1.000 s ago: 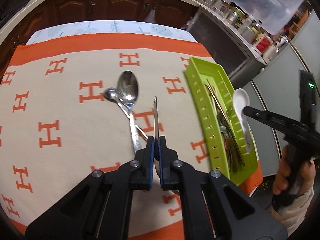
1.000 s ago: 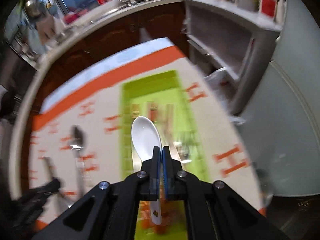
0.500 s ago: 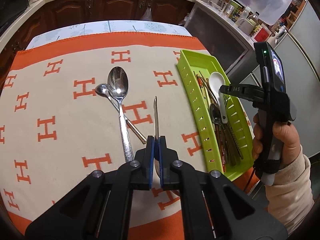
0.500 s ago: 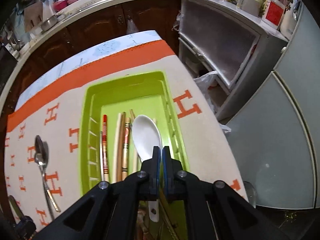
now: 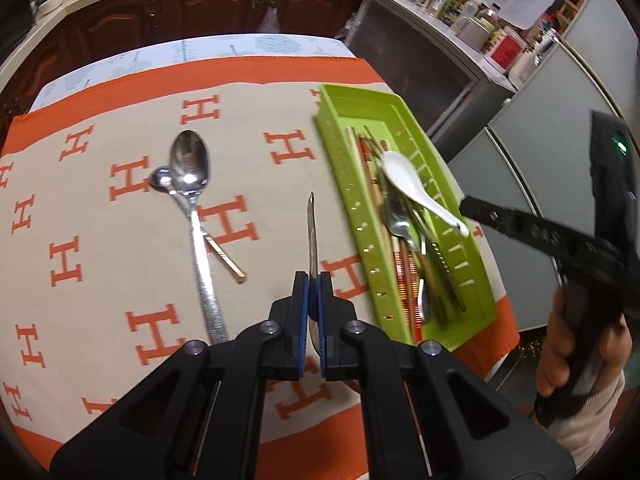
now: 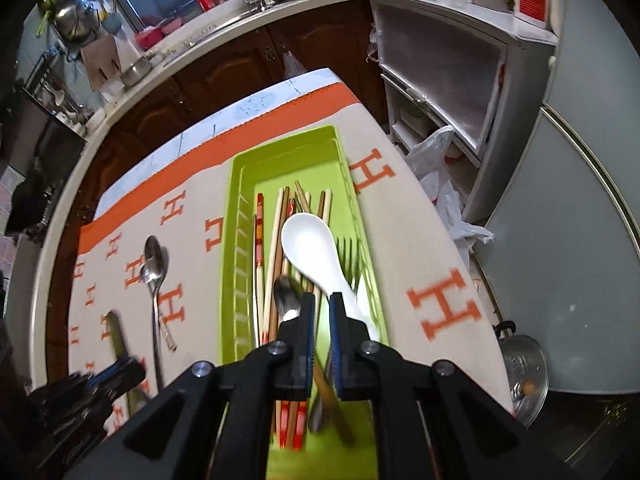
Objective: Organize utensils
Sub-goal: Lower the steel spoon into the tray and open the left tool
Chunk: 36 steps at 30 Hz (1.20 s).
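Note:
A green tray [image 5: 332,152] [image 6: 229,240] at the cloth's right edge holds chopsticks [image 6: 259,248], a fork [image 6: 346,252] and other metal utensils. A white ceramic spoon [image 5: 400,176] [image 6: 308,244] lies on top of them, free of any grip. My right gripper [image 6: 322,304] [image 5: 466,204] hovers over the tray's near end, open by a narrow gap, with the spoon's handle passing beside its right finger. My left gripper [image 5: 314,282] is shut on a table knife [image 5: 311,232] [image 6: 116,332], blade edge-on and pointing forward. On the cloth lie a big metal spoon [image 5: 190,160] [image 6: 154,256] and a small one [image 5: 160,179].
The table carries a beige cloth with orange H marks and ends just right of the tray. Beyond it stand grey appliance doors [image 6: 580,240], a plastic bag [image 6: 440,168] and a lidded pot [image 6: 524,364] on the floor. Dark kitchen cabinets [image 5: 224,12] run along the back.
My right gripper has opened and let go of the white spoon, which now rests in the tray. The left gripper still holds the knife and has barely shifted.

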### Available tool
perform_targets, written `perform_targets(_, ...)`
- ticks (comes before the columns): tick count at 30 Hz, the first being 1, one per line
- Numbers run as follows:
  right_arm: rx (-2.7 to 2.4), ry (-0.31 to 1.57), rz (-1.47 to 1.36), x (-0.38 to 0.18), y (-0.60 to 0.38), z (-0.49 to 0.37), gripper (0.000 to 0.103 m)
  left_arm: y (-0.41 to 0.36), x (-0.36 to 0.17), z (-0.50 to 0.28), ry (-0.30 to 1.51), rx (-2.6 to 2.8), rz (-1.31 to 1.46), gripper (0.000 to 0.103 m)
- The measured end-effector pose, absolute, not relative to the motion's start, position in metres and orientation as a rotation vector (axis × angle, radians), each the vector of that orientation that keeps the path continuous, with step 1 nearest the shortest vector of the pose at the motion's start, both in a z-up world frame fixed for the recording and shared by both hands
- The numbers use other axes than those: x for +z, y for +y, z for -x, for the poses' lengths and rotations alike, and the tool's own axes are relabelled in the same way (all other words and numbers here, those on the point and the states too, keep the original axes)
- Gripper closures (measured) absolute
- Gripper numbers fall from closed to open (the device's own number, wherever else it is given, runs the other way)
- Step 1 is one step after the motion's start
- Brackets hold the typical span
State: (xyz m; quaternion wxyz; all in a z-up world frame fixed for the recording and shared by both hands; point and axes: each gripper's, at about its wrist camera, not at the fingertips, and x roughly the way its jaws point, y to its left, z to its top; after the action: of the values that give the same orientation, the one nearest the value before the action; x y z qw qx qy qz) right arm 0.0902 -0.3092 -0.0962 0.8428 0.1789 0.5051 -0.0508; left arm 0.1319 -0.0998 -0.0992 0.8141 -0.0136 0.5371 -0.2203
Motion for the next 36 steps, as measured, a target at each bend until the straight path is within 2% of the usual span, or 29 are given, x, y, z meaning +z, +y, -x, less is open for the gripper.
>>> perform_targets(13,-0.209,1.020,-0.484,-0.071,-0.347,-0.021,0.096,-0.186,-0.088,-0.133,1.170,-0.621,-0.037,0.101)
perform_targets(22,-0.241,1.003,-0.519,-0.068,-0.354,-0.007,0.096,-0.224,-0.119,-0.165,1.256,-0.592,-0.075,0.101)
perform_targets(28,-0.231,1.014,-0.502,-0.069,-0.349,-0.008,0.096,-0.228,-0.129,-0.165,1.249,-0.575,-0.140,0.097)
perform_targets(30,-0.223,1.011,-0.490,-0.067,-0.345,-0.008,0.096,-0.223,-0.126,-0.162,1.230,-0.567,-0.149,0.092)
perform_targets(33,-0.214,1.007,-0.478,-0.065,-0.339,-0.009,0.096,-0.212,-0.118,-0.157,1.201,-0.555,-0.151,0.077)
perform_targets(35,-0.206,1.009,-0.461,-0.063,-0.334,-0.011,0.096,-0.201,-0.110,-0.152,1.171,-0.543,-0.147,0.064)
perform_targets(36,-0.203,1.011,-0.459,-0.064,-0.331,-0.012,0.096,-0.196,-0.107,-0.149,1.161,-0.538,-0.144,0.062)
